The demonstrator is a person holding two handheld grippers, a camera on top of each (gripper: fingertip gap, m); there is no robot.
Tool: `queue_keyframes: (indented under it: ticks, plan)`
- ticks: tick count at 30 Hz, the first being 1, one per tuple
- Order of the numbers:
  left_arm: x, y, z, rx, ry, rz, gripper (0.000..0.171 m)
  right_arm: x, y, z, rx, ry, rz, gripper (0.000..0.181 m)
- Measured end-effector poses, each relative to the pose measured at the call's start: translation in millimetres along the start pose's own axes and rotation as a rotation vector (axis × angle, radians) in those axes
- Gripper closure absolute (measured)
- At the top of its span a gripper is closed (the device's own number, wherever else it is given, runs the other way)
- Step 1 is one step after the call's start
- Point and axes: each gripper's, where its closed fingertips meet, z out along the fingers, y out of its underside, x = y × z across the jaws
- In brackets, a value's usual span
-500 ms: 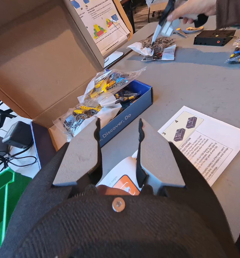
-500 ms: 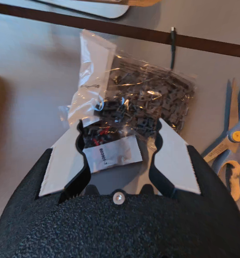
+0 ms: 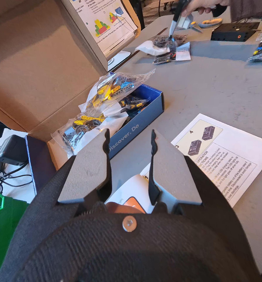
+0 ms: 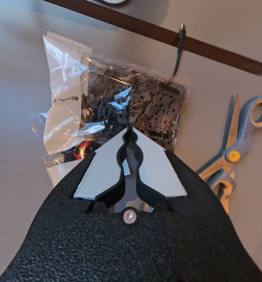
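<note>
— Where are the right tongs (image 4: 129,129)?

— Down on the bag of small grey parts (image 4: 150,99), closed, their tips meeting on the clear film near its lower edge. They seem to pinch a fold of the plastic, though the film caught between the tips is too thin to see plainly.

— And the bag itself?

— It lies flat on the worktop (image 4: 12,152), partly overlapping a white-backed packet (image 4: 61,91) on its left. A pair of blue and yellow scissors (image 4: 234,152) lies just beside it on the right, not touching the tongs.

— Does the left wrist view agree?

— Yes. Far across the worktop a hand (image 3: 200,7) holds those tongs steeply, tips down in the same bag. A flat black box (image 3: 232,32) sits behind it.

— And the left tongs (image 3: 130,132)?

— Open and holding nothing. They hover above the worktop, between a blue box (image 3: 142,125) and a printed sheet (image 3: 234,152). A white booklet (image 3: 131,187) with an orange patch lies under them.

— What is in the blue box?

— Clear bags of yellow parts (image 3: 106,94), heaped above its rim. Its brown cardboard lid (image 3: 35,68) stands open behind. That box is the nearest thing to the left tongs, and well apart from the grey bag.
</note>
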Motion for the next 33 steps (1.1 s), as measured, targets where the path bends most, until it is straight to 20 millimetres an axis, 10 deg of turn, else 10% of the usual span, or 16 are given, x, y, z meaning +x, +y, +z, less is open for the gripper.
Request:
queue_keyframes:
  ticks: [6, 10, 14, 17, 19, 28, 33]
  plan:
    - [1, 1, 0, 0.0, 0.009, -0.004, 0.12, -10, -14, -32, 0.182, -0.092, -0.006, 0.178]
    - [3, -1, 0, 0.005, 0.014, -0.004, 0.12, -40, -18, -35, 0.159, -0.146, 0.008, 0.106]
    - [0, 0, 0, -0.008, -0.005, 0.018, 0.12, -66, -4, -12, 0.055, -0.088, -0.06, 0.094]
    - [-4, 1, -3, -0.006, -0.011, -0.005, 0.12, -68, 14, 6, -0.033, -0.023, -0.138, 0.122]
    - [-7, 2, -4, -0.004, -0.013, -0.017, 0.12, -77, 15, 5, -0.022, -0.065, -0.164, 0.175]
    - [-20, 5, -7, -0.009, -0.041, -0.03, 0.12, -64, -35, -75, 0.244, 0.022, -0.183, 0.181]
    - [-27, 7, -9, -0.019, -0.062, -0.045, 0.12, -89, -75, -137, 0.444, -0.007, -0.197, 0.181]
